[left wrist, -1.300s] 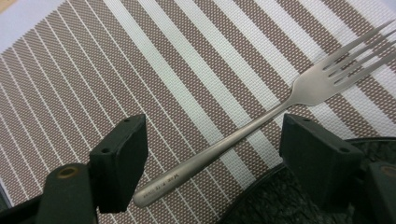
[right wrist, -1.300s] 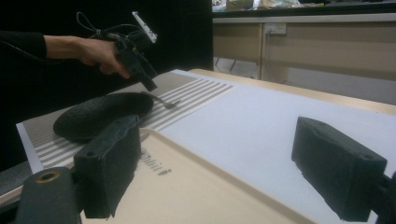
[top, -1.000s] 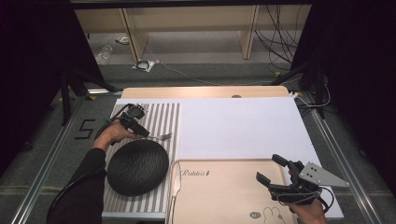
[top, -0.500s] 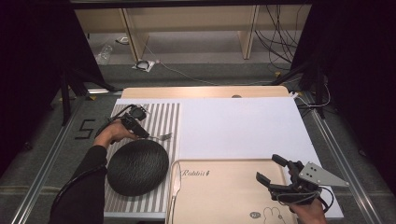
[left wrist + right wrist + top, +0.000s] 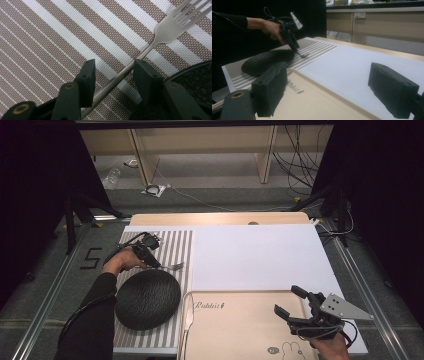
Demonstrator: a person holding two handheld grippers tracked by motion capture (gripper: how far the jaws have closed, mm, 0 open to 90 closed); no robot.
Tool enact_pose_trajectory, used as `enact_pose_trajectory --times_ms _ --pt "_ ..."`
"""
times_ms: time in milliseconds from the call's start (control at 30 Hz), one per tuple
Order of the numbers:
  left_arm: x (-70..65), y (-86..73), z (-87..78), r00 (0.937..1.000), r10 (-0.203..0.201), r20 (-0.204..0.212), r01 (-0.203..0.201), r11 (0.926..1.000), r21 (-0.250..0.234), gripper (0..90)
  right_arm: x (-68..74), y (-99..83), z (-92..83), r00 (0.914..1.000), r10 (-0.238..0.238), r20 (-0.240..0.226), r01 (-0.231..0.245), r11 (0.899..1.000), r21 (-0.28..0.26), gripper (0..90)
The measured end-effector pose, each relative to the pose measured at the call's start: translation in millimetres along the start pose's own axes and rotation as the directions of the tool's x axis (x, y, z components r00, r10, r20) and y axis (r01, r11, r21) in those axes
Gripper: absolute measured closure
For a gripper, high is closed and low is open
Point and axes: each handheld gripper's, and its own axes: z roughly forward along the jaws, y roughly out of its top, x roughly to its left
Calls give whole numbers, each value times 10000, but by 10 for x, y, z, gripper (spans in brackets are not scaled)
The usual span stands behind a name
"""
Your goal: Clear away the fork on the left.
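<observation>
**Left jaws closing in on the fork handle**

Nothing on the table moved against the earlier frames, both hands stayed where they were; only change was the left gripper (image 5: pixel 156 263), whose jaws had just been closing with the fork (image 5: pixel 150 47) handle between them. In the left gripper view the handle ran diagonally through the gap: touching or nearly touching the right-hand pad, clear daylight on the other side. So narrowed but not yet clamped.

Fork lay flat on the striped placemat (image 5: pixel 175 245), tines pointing away from the hand, right beside the far rim of the black woven round mat (image 5: pixel 148 298).

Doing it well, my read: square the jaws to the handle before the last bit of closing, otherwise one pad pushes first and the fork skids or spins on the weave. Bite the straight shank, not the neck. Keep the pad off the black mat's rim just beside it.

Right gripper (image 5: pixel 291 301) hovered with jaws wide apart, holding nothing, over the beige tray (image 5: pixel 240 330) printed "Rabbit". A table knife (image 5: pixel 188 317) lay along the tray's left edge.

Surface: white sheet (image 5: pixel 260 255) over a light wooden tabletop (image 5: pixel 215 218). Room: grey carpet, cables on the floor, wooden furniture legs behind, dark curtains either side
</observation>
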Motion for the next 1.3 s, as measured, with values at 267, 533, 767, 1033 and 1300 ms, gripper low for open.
enact_pose_trajectory --times_ms 267,533,767,1033,1300 --pt "-45 68 19 9981 602 120 -605 9977 302 580 -1 1 -2 10000 11 -9 -11 10000 -2 167" --pt "-51 74 41 9970 709 317 -724 9961 503 598 -2 0 0 10000 40 -47 -40 10000 -18 166" --pt "-46 77 41 9968 693 396 -714 9959 550 609 -2 2 -3 10000 16 -13 -16 10000 2 167" --pt "-63 99 84 9972 745 5 -743 9941 786 624 0 2 -2 10000 2 -21 -2 10000 -37 167" --pt "-32 88 85 9993 318 195 -331 9970 705 637 -2 3 -2 10000 44 -31 -44 10000 -13 167"
